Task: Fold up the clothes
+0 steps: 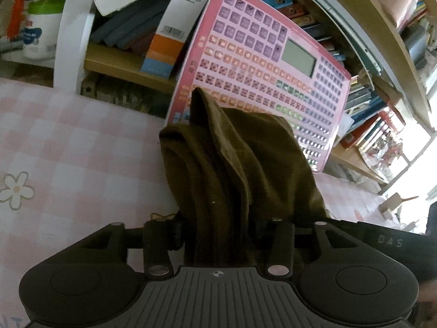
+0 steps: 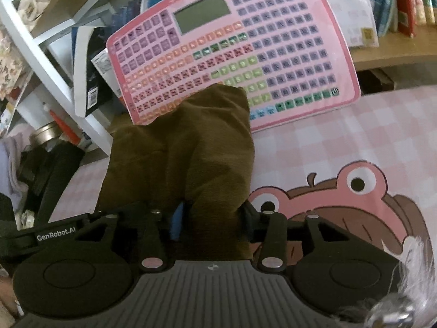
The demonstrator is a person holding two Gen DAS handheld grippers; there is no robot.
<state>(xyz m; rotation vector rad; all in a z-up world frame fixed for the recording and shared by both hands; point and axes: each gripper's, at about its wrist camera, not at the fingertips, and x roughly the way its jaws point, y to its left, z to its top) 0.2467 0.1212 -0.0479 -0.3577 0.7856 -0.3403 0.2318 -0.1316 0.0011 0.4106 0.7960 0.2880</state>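
1. Left wrist view: closest to the lens, the left gripper has its two fingers clamped together on a bunch of olive-brown cloth.
2. From the jaws the cloth rises away in thick vertical folds, one pointed corner standing up at its far end.
3. Under it lies a pink-and-white checked sheet with a printed white flower near its left edge.
4. At the sheet's far edge a pink learning tablet with rows of coloured keys and a grey screen leans upright against a bookshelf packed with books; the cloth overlaps the tablet's lower left part in this view.
5. Left of the shelf, a white tub with a green lid stands.
6. Right wrist view: the right gripper is likewise pinched shut on the olive-brown cloth, which mounds up in front of its fingers.
7. On the checked sheet to the right of the cloth, a pink cartoon frog print shows.
8. Behind, the tablet leans at the sheet's far edge, its lower part hidden by the cloth.
9. At the left edge of this view the other gripper's dark body shows, just beside the cloth.
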